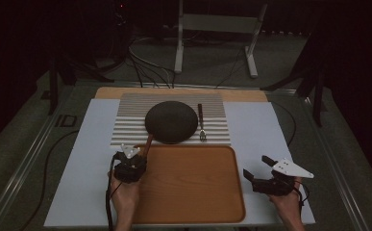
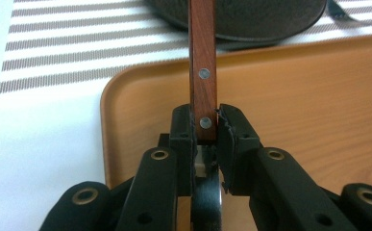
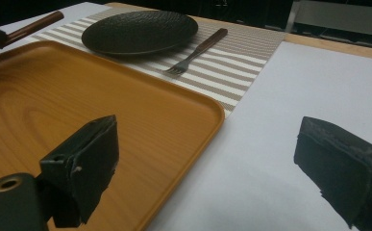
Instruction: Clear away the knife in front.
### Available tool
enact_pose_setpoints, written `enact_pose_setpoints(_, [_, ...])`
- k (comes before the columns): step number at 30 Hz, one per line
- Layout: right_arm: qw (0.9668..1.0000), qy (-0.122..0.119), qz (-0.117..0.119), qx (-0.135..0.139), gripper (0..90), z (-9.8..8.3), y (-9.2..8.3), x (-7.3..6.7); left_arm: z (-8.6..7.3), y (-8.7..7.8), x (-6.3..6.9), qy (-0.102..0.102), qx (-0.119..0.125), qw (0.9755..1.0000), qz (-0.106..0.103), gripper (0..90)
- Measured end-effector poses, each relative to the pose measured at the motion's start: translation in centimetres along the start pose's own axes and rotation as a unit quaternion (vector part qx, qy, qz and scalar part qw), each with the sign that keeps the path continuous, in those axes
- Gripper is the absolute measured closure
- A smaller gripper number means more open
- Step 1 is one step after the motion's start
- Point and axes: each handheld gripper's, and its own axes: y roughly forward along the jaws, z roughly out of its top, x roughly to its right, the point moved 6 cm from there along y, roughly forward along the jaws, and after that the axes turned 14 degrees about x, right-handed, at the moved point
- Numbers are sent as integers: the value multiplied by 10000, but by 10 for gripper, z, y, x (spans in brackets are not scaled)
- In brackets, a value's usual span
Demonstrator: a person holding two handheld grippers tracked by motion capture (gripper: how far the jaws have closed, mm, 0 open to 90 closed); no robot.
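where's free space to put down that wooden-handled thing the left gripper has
The tray is bare across its whole bed, right under the left gripper and its wooden handle. The white sheet is also free between the striped mat and the open right gripper. The mat is crowded: plate and fork.

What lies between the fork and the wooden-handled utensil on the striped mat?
The dark plate sits between the fork and the wooden-handled utensil, seen in the high view.

The table (image 1: 85, 192), white-topped and filling the middle of the high view, carries a striped placemat (image 1: 126, 122) at upper centre and a wooden tray (image 1: 188, 187) at lower centre.
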Motion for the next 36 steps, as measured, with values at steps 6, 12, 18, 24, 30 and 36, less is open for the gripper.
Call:
enact_pose_setpoints(6, [10000,2,3,-4,83,0,0,0,-12,-7,-4,-81,-68,9999,102,780])
enact_pose_setpoints(12, [10000,-6,7,-9,83,0,1,-1,-27,-12,-10,-230,-163,9995,162,780])
enact_pose_setpoints(18, [10000,-8,14,-15,83,0,1,-1,-40,-19,-14,-327,-253,9988,250,780])
enact_pose_setpoints(24, [10000,-14,18,-18,83,-1,2,-1,-46,-24,-15,-321,-288,9985,344,779])
enact_pose_setpoints(30, [10000,-16,17,-19,83,-1,2,-2,-48,-23,-14,-232,-330,9986,340,747])
enact_pose_setpoints(36, [10000,-26,21,-26,83,-1,2,-2,-42,-25,-15,-211,-208,9991,315,625])
